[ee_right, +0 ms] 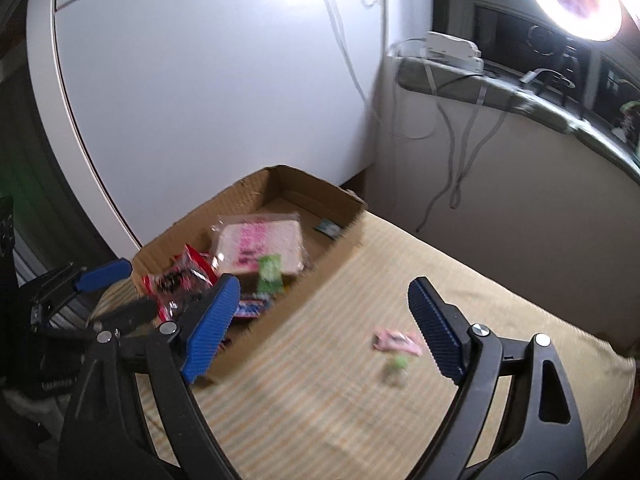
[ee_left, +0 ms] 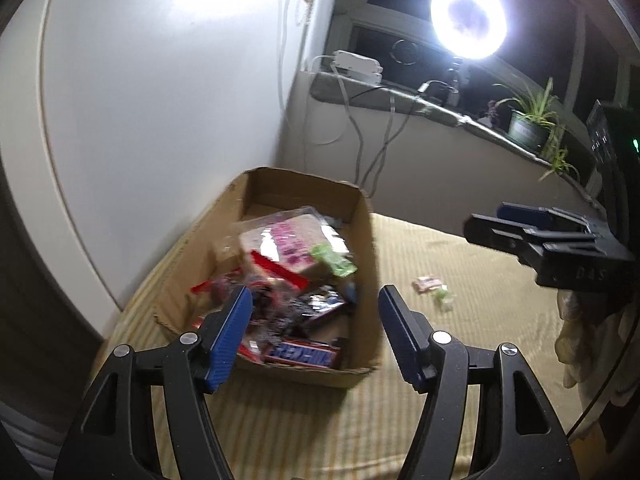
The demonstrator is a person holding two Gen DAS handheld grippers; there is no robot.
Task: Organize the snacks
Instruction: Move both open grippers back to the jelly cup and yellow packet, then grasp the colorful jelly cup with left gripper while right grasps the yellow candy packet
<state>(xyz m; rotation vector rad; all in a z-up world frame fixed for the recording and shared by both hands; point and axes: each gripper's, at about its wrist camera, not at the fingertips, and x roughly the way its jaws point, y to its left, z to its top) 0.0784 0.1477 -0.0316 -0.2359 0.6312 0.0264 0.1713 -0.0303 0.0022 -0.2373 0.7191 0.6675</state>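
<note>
The left gripper (ee_left: 316, 332) hangs released and empty over the near end of the cardboard box (ee_left: 370, 264), which sits on a striped cloth-covered surface beside a white cabinet (ee_left: 160, 92). Inside the box lie a clear-wrapped pink-printed packet (ee_left: 286, 246), a small green packet (ee_left: 334, 260), a red bag (ee_right: 182, 280) and a blue-wrapped bar (ee_left: 302, 356), all loosely heaped. To the right of the box, well apart from it on the cloth, two snacks are not yet sorted: a small pink packet (ee_right: 396, 342) and, just beside it, a green candy (ee_right: 396, 366). The right gripper (ee_right: 324, 324) is also released, empty, its jaws wide, with those two pieces showing between its fingers. The likely next step is picking up one of them; it pays to take the pink packet alone, closing squarely across its short side so the candy is not dragged along.
</note>
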